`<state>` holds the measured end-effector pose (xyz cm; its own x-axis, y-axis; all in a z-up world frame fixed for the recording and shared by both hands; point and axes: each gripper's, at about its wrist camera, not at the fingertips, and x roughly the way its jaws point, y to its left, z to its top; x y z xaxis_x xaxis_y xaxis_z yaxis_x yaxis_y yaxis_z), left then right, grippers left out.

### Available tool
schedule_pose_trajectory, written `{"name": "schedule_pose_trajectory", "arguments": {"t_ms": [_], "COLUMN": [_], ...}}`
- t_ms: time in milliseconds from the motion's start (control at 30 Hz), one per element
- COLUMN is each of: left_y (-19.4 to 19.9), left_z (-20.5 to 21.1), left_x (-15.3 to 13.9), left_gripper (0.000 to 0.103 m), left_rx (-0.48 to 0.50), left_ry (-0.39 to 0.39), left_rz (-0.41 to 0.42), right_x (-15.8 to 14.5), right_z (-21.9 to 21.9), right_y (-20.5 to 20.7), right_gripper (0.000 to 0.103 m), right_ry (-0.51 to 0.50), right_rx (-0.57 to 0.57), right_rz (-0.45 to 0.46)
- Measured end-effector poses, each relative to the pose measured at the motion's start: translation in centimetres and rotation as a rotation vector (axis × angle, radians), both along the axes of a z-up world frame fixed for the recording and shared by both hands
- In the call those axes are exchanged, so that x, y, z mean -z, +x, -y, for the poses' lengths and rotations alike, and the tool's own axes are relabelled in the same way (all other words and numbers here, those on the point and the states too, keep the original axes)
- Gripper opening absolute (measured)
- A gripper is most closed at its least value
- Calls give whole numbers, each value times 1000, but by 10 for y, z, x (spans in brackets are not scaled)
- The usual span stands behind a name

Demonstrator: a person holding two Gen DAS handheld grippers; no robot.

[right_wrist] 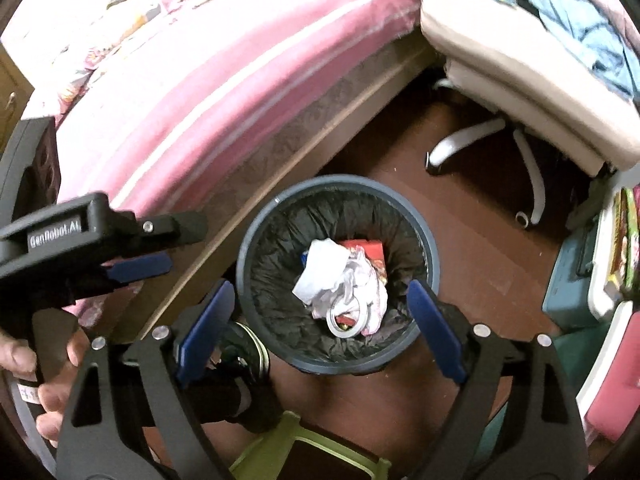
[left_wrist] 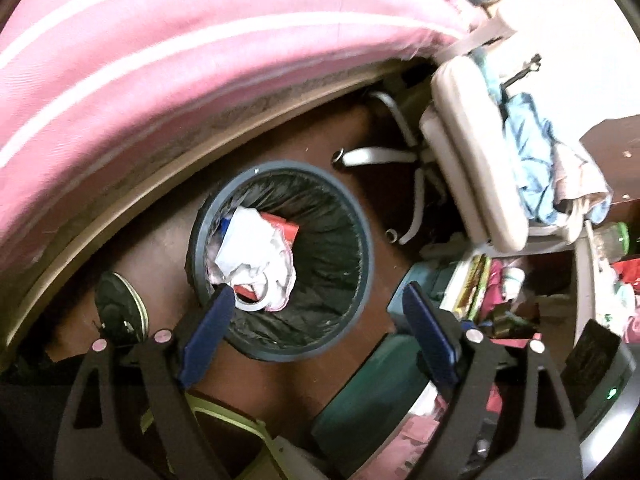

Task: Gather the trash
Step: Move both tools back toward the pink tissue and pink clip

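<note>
Crumpled paper (right_wrist: 320, 268) is sitting light and soft in the bin (right_wrist: 256, 240). You are holding both grippers' fingers wide, empty; pinch its raised fold.

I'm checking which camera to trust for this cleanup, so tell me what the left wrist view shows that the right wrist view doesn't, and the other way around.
Only the left wrist view shows the red clutter and bottle at the far right, beyond the chair.

Only the right wrist view shows the left claw from outside, the hand gripping it, and the floral quilt on the bed.

Both show the dark bin with its black liner, the crumpled white paper, the red packet, the white tape ring, the pink striped bed, the office chair and the green stool. Each view's own claw, such as the right claw, is open and empty.
</note>
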<state>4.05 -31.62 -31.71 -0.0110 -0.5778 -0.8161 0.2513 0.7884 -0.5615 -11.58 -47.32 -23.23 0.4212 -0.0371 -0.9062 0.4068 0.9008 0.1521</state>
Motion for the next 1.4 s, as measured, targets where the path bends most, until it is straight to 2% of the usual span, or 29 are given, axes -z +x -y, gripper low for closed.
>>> {"name": "schedule_pose_trajectory", "arguments": {"t_ms": [200, 300, 600, 900, 1033, 1200, 1300, 1400], "left_y": [-4, -8, -12, 7, 27, 61, 87, 119], "left_z": [-38, -58, -112, -189, -219, -246, -258, -270], "left_x": [-32, -49, -115, -170, -179, -175, -165, -150], "left_gripper": [83, 86, 88, 89, 89, 89, 89, 89], "left_rx": [-94, -140, -231, -369, -419, -468, -485, -497], "left_ry": [-105, -167, -248, -307, -293, -241, -225, -209], "left_rz": [40, 55, 189, 288, 328, 368, 365, 358], "right_x": [-54, -70, -131, -186, -189, -180, -159, -141], "right_z": [-23, -32, -83, -150, -171, -195, -210, -215], "right_y": [4, 6, 23, 55, 82, 129, 170, 191], "right_gripper": [89, 89, 91, 95, 96, 96, 96, 96], "right_ry": [-51, -59, -93, -116, -110, -74, -39, -22], "right_rx": [-57, -75, -178, -294, -329, -349, -359, -352], "right_rz": [107, 153, 271, 401, 423, 445, 437, 433]}}
